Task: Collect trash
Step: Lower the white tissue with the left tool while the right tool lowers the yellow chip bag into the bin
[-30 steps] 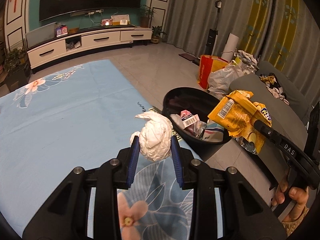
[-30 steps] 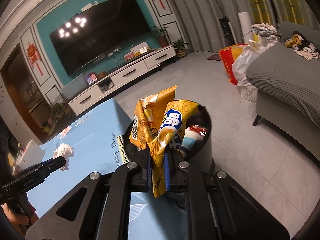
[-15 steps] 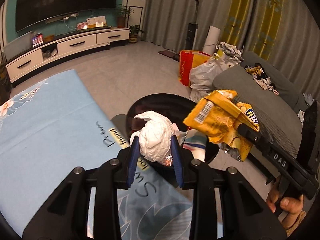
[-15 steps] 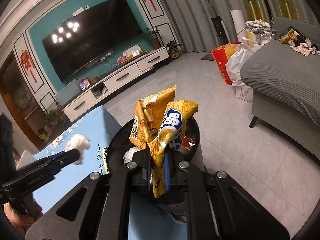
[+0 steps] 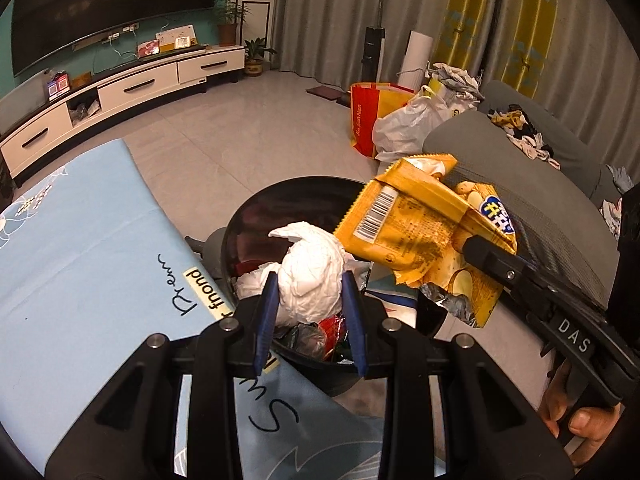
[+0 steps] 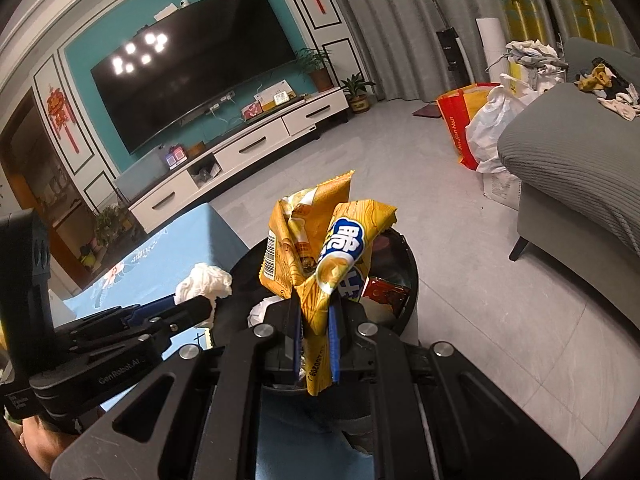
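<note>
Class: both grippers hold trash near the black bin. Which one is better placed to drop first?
Probably left: the left gripper holds the crumpled tissue above the bin's opening; the right gripper's yellow wrapper overhangs the rim.

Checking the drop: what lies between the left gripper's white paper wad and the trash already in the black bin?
Nothing. In the left wrist view the white paper wad hangs over the black bin, only open air above the wrappers inside.

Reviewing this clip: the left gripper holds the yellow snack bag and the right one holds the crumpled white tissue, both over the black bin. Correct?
Swapped. The left wrist view shows the left gripper clamping the crumpled white tissue; the right gripper holds the yellow snack bag. Both are over the black bin.
</note>
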A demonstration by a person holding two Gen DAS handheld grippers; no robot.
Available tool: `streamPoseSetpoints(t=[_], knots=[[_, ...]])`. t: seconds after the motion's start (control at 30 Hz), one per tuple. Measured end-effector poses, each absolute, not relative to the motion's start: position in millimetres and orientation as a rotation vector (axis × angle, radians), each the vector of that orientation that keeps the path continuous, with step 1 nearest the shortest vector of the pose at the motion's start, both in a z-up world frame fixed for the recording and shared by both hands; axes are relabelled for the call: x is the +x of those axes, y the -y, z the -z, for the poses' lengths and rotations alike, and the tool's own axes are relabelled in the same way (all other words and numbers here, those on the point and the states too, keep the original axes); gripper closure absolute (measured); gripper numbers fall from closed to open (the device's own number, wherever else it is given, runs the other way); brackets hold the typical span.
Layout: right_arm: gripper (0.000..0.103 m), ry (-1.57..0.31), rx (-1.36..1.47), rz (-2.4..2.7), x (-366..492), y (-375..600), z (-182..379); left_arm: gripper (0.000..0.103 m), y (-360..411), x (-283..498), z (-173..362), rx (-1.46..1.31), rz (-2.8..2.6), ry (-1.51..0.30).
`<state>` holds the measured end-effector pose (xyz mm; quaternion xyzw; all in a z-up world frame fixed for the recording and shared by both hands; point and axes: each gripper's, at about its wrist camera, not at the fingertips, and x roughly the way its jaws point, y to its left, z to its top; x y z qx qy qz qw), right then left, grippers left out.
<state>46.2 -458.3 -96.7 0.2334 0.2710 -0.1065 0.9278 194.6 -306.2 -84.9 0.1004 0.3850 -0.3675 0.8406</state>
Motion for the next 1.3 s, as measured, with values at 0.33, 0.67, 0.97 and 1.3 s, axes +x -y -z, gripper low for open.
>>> streamPoseSetpoints(t=[0.33,0.67,0.97,1.3], knots=[[0.091,-0.578,0.464,0.191,61.7,453.4,98.9,0.071,312.1,201.8,93.6,0.239,0.769,-0.830],[0.091,-0.608,0.469,0.176,70.7,452.2,104.6,0.070,317.1,205.5,98.5,0.259,0.765,-0.841],[0.091,-0.614,0.473,0.176,72.6,455.2,106.8,0.070,319.2,207.3,100.9,0.267,0.763,-0.850],[0.091,-0.618,0.478,0.176,73.3,453.0,108.6,0.069,321.1,208.7,104.0,0.280,0.761,-0.854]])
